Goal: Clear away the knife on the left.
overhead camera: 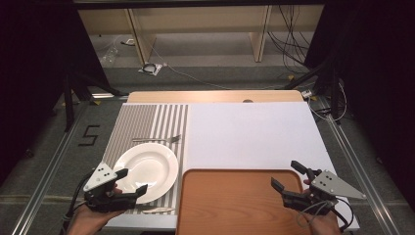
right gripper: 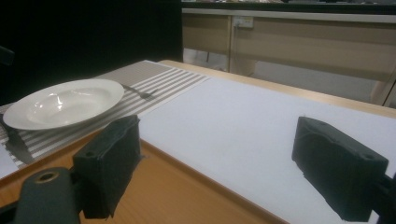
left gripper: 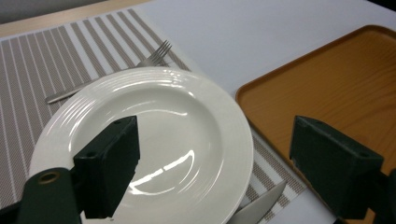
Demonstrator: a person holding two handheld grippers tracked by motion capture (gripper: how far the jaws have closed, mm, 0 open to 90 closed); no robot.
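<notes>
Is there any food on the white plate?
No, empty. The white plate shows only a bare shiny bowl, with the left gripper open over it.

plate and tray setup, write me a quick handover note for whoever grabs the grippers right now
Left gripper: open, empty, its jaws apart over the near rim of the white plate.
Right gripper: open, empty, over the right part of the orange tray.
Things: the plate sits on the striped placemat, the fork lies just beyond it, the knife lies at the near edge. The tray is bare.
Done: nothing gripped or moved onto the tray.
Left: probably grip the plate rim and carry it to the tray, then the cutlery.
</notes>
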